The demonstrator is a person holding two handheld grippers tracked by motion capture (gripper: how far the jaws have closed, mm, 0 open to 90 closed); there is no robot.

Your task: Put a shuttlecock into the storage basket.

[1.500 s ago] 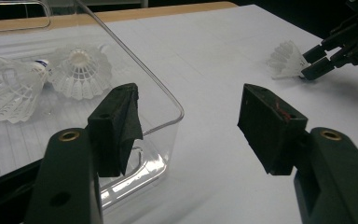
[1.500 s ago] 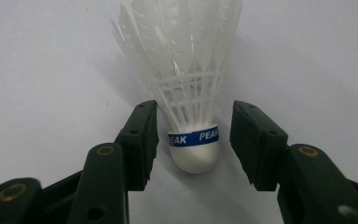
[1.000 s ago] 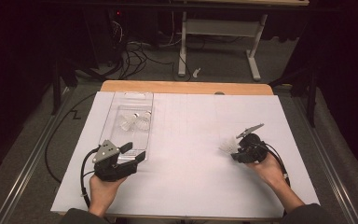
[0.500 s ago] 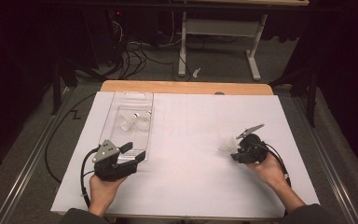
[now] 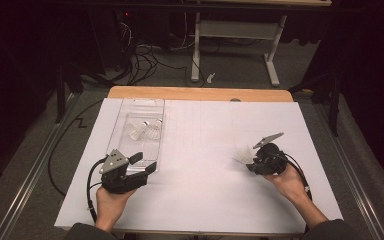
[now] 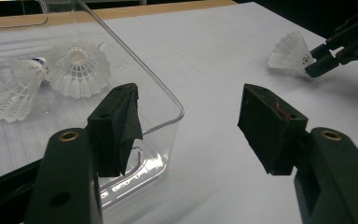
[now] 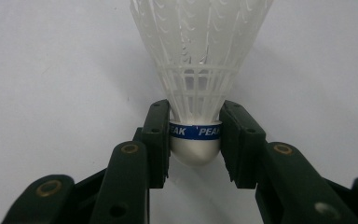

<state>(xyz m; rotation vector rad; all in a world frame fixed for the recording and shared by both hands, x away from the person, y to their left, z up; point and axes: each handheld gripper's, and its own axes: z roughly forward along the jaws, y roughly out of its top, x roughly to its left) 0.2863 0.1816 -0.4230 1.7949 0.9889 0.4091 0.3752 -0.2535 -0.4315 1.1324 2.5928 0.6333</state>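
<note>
Right gripper (image 7: 195,140) is clamped on a white shuttlecock (image 7: 196,70) — jaws pinch the cork head at the blue "PEAK" band from both sides, skirt fanning straight out ahead of them, clear of the white table sheet (image 5: 205,200). Left gripper (image 6: 191,130) is spread wide with nothing between the jaws, hovering at the near corner of the clear plastic tray (image 6: 168,100); one jaw sits over the tray's inside, the other over bare sheet beside it. Two more shuttlecocks (image 6: 77,70) lie inside the tray, ahead of that left jaw. From the high view the held shuttlecock (image 5: 243,154) is well apart from the tray (image 5: 125,107), off to the right hand's side. Looks like the pick is done and the carry is what's in hand. Next move, as I read it: swing the right gripper across to above the tray, past the rim, then release — grip looks centred, so it shouldn't slip. Left gripper may need to steady the tray or back off from the corner.
</note>
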